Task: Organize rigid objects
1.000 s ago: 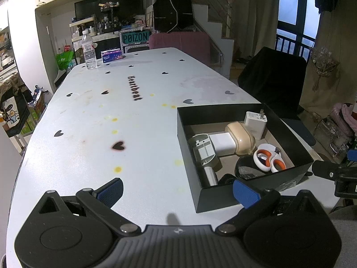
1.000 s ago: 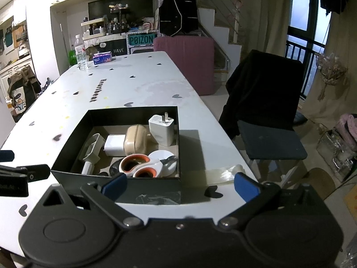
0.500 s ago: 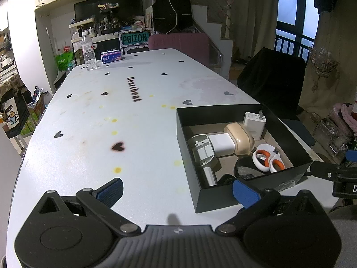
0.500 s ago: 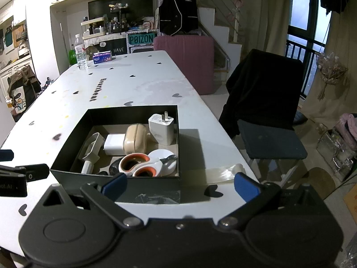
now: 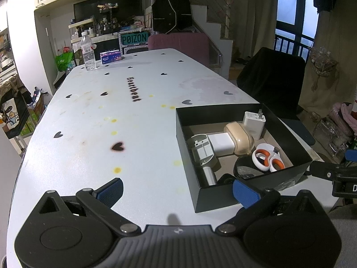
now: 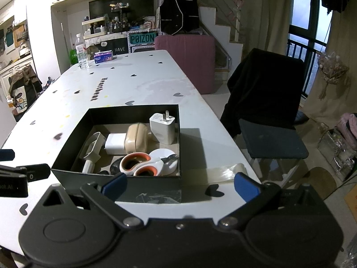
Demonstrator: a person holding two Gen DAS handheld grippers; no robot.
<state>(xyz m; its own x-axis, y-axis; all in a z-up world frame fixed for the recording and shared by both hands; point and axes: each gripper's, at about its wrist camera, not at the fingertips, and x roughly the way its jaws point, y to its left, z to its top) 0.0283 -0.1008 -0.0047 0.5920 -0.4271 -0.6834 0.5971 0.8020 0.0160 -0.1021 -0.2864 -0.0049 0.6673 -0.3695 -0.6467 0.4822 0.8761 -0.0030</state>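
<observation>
A black open box (image 5: 187, 131) (image 6: 73, 134) sits near the front right of the white table. Inside lie a white plug charger (image 5: 254, 122) (image 6: 162, 128), a beige case (image 5: 239, 138) (image 6: 136, 137), a flat white adapter (image 5: 221, 144) (image 6: 116, 144), a grey scoop-like piece (image 5: 202, 151) (image 6: 92, 147) and orange-and-white scissors (image 5: 267, 159) (image 6: 138, 164). My left gripper (image 5: 177, 192) hovers open over the table, left of the box's near corner. Just before the box's front wall, my right gripper (image 6: 180, 184) stands open with nothing held.
The white table (image 5: 93, 116) carries heart marks and stains. A water bottle (image 5: 88, 53) and a purple tissue pack (image 5: 111, 57) stand at its far end. A strip of clear tape (image 6: 223, 172) lies right of the box. A black chair (image 6: 267, 102) stands off the right edge.
Both grippers have barely shifted; the views are almost the same. Nothing in the box has moved.
</observation>
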